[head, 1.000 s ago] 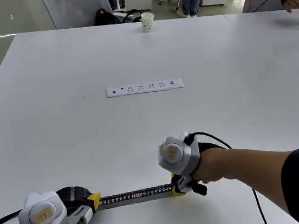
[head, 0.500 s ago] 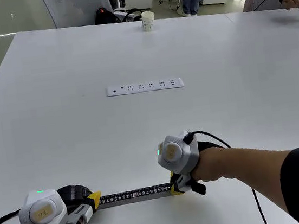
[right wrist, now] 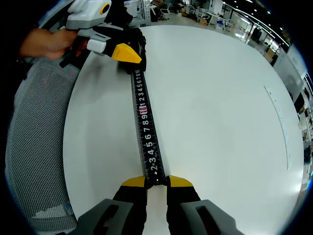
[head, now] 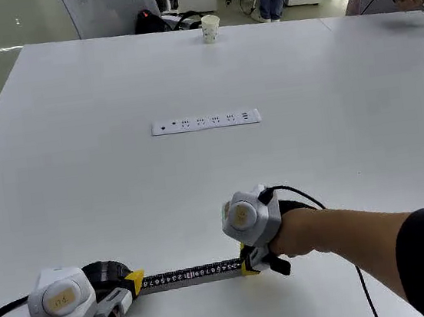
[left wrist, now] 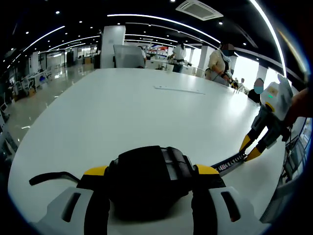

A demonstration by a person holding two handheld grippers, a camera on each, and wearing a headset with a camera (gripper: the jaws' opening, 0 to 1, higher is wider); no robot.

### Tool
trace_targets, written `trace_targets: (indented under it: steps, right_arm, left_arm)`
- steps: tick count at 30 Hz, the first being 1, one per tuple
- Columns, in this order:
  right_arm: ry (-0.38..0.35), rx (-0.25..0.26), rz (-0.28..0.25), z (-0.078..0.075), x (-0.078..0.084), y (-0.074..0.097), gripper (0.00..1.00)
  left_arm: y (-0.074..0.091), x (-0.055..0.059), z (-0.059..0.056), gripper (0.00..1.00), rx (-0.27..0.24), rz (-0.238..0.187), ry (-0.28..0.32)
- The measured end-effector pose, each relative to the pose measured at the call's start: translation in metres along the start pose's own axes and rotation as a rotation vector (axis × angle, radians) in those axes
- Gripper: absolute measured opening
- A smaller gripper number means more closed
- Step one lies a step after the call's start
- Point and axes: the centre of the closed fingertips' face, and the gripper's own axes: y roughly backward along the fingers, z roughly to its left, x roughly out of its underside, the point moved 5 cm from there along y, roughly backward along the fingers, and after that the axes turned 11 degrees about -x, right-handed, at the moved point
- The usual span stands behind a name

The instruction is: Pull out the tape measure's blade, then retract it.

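So, the tape measure case (left wrist: 146, 178) was clamped in the left gripper's (left wrist: 151, 171) jaws on the bench (head: 215, 181), anchored so the blade (right wrist: 145, 122) could be stretched flat. Its tip was pinched, as far as could be told, between the right gripper's (right wrist: 156, 182) closed jaws.

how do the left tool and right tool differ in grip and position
The left tool is shut on the tape measure's black case, jaws wide around it; the right tool pinches the blade's end, jaws nearly together. In the head view the left tool is at the table's near edge, the right tool farther right. Both have yellow-tipped jaws.
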Motion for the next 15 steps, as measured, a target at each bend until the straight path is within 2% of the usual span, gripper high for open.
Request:
trace_targets:
  steps: [15]
  right_arm:
    - [0.004,0.01,-0.005,0.0004,-0.0037,-0.0017,0.11]
  left_arm:
    - [-0.001,0.0001,0.0006,0.63,0.003,0.01,0.001]
